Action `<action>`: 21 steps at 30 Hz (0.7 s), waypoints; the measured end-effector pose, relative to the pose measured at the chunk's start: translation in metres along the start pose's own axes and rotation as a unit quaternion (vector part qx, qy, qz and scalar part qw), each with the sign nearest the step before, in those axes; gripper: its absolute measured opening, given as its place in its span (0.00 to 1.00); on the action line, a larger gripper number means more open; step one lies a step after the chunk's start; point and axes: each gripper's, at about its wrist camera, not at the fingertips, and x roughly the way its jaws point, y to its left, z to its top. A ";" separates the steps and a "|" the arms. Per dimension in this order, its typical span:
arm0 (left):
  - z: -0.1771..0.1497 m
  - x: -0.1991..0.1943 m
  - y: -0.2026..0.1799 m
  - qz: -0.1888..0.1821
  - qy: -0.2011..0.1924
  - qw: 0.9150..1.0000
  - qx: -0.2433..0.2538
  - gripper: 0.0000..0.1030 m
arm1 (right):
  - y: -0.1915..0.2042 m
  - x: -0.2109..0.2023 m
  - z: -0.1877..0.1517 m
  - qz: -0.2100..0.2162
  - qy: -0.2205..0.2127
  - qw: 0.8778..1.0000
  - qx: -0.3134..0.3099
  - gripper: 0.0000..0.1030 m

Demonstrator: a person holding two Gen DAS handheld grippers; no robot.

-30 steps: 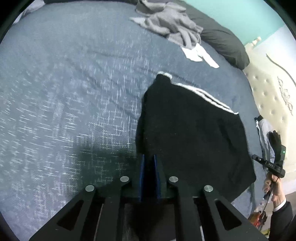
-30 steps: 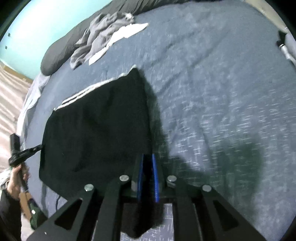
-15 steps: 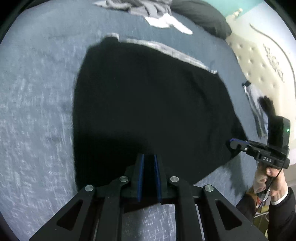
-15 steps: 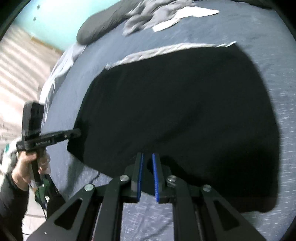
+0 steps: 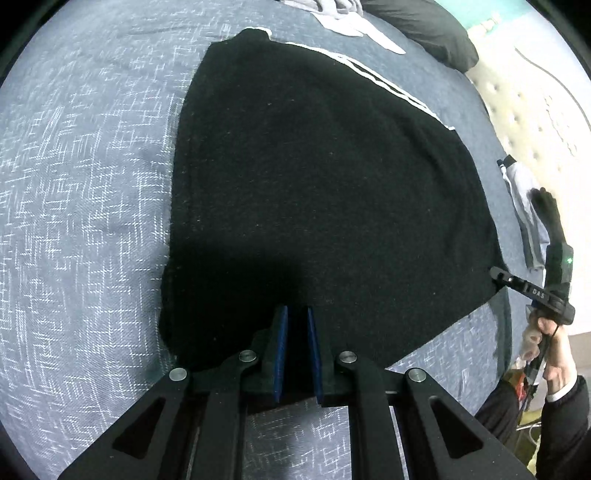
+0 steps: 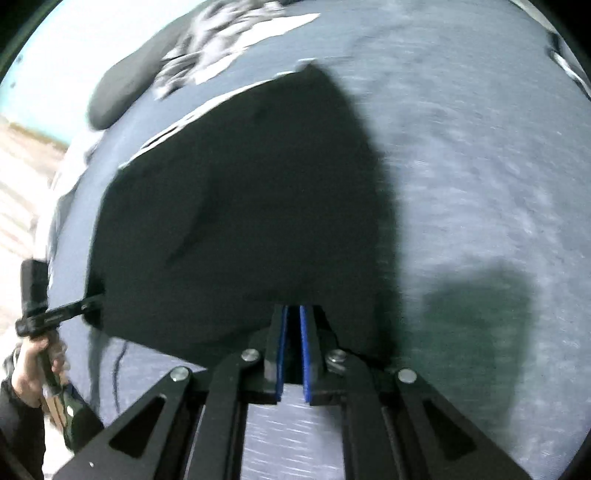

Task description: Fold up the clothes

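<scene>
Looking along your left gripper (image 5: 296, 325), you see its blue pads pinching the near hem of the black garment (image 5: 325, 192), which lies spread on the grey-blue bedspread (image 5: 81, 184). From the right wrist, blurred, your right gripper (image 6: 293, 325) has just closed and clamps the same garment's near edge.

A bed (image 5: 85, 177) covered in blue-grey woven cloth fills both views; a dark pillow (image 5: 428, 27) lies at its far edge; a cream tufted headboard (image 5: 532, 110) stands beside it; the wall (image 6: 48, 62) behind is turquoise.
</scene>
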 end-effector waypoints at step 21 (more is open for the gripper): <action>-0.015 -0.044 0.020 0.018 -0.040 0.999 -0.012 0.13 | 0.145 0.014 -0.004 0.090 0.036 0.990 -0.106 0.05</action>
